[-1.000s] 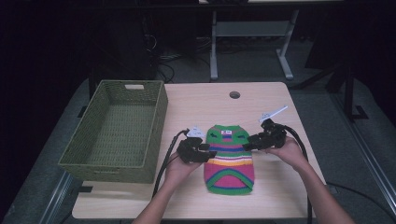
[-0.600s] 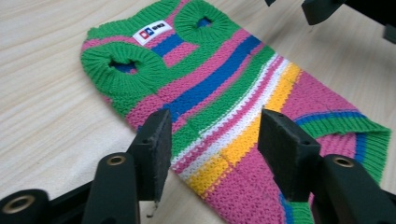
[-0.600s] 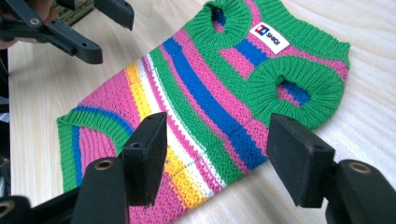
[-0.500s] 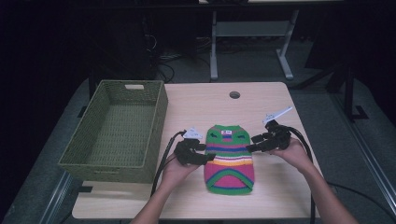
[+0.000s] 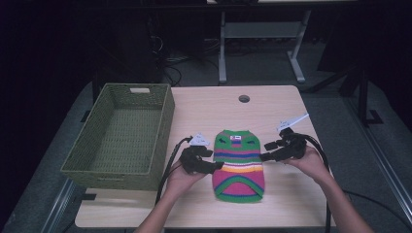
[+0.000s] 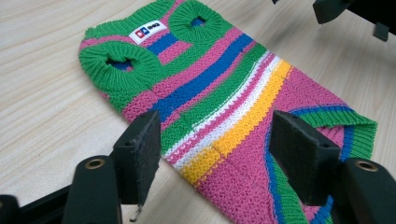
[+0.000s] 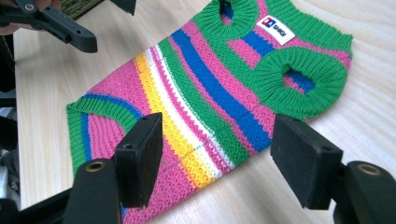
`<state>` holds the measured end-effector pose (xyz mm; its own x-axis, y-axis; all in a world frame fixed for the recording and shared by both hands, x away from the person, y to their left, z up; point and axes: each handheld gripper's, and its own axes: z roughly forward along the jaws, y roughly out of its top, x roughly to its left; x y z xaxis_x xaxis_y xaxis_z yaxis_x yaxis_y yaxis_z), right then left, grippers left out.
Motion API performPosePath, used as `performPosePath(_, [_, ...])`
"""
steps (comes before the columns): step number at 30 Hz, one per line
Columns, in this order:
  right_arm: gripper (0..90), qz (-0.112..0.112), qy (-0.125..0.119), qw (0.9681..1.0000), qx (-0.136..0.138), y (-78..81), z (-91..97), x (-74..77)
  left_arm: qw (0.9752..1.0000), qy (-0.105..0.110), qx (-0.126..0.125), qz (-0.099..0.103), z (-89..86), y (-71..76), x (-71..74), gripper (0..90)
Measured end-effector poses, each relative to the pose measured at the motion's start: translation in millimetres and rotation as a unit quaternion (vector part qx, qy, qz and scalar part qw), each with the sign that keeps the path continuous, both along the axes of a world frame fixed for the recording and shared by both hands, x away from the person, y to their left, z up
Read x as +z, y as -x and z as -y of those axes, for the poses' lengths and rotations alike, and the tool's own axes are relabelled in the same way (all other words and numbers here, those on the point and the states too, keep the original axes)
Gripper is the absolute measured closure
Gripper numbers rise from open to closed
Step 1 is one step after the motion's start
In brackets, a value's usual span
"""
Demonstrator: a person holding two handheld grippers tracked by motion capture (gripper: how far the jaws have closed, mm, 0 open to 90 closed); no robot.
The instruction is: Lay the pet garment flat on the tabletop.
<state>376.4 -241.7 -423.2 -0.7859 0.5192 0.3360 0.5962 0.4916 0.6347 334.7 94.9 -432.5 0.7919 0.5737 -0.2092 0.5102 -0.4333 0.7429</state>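
Room beyond the table (image 5: 291, 204) is dark; can't make out much past a metal stand at the far end. Table's near edge and both forearms cut off at the bottom of the high view. In both gripper views the sweater's hem end runs behind the jaws or off frame, so not all of it can be seen there.

Basket (image 5: 77, 167), green woven, sits on the table's left part w/ one cut-out handle visible at its far wall. Nothing seen inside it; near wall hides a strip of its floor.

Sweater (image 5: 238, 162), small striped knit (green, pink, blue, white, yellow), lies flat mid-table, right of the basket and apart from it. Neck end w/ white label points away from the person, hem toward the person. Two ribbed green armholes show near the label in the left gripper view (image 6: 205, 98) and in the right gripper view (image 7: 210, 88).

Left gripper (image 5: 217, 165) is at the sweater's left edge, about mid-length; jaws have just been opening and stand apart, sweater edge lying below and between them, pads not pressing on it. Right gripper (image 5: 266, 150) is at the right edge, a bit nearer the neck; its jaws have also just been opening and stand apart, w/ sweater's side below the gap, not pinched. Each gripper's view catches the other's black jaw tips across the sweater.
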Motion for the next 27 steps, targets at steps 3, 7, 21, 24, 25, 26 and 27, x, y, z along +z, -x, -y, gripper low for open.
performPosePath(3, [33.5,0.000,-0.002,1.0000,0.000,4.0,2.9,-2.7,1.0000,0.006,0.004,0.000,-2.8,0.9,-0.1,32.5])
performPosePath(7, [33.3,0.002,-0.006,1.0000,0.001,7.2,5.8,-4.0,0.9999,0.007,0.007,-0.002,-6.2,2.7,-2.3,30.7])
performPosePath(21, [30.8,-0.002,-0.003,0.9999,-0.011,15.1,19.0,-11.0,0.9999,0.004,0.010,-0.002,-11.9,10.9,-5.4,28.2])
performPosePath(24, [30.8,-0.002,-0.005,0.9999,-0.012,17.1,21.6,-11.5,0.9999,0.007,0.012,-0.001,-12.6,12.6,-5.8,28.2])
performPosePath(25, [30.7,-0.001,-0.004,0.9999,-0.014,19.6,23.6,-12.0,0.9999,0.007,0.011,-0.001,-12.7,13.0,-6.2,28.1])
performPosePath(26, [30.6,0.001,-0.004,0.9999,-0.014,20.5,24.8,-12.6,0.9999,0.006,0.011,-0.003,-13.3,14.2,-7.0,28.2])
performPosePath(27, [30.5,0.001,-0.002,0.9999,-0.015,22.0,26.0,-12.7,0.9999,0.004,0.009,-0.004,-13.7,14.6,-7.4,28.2])
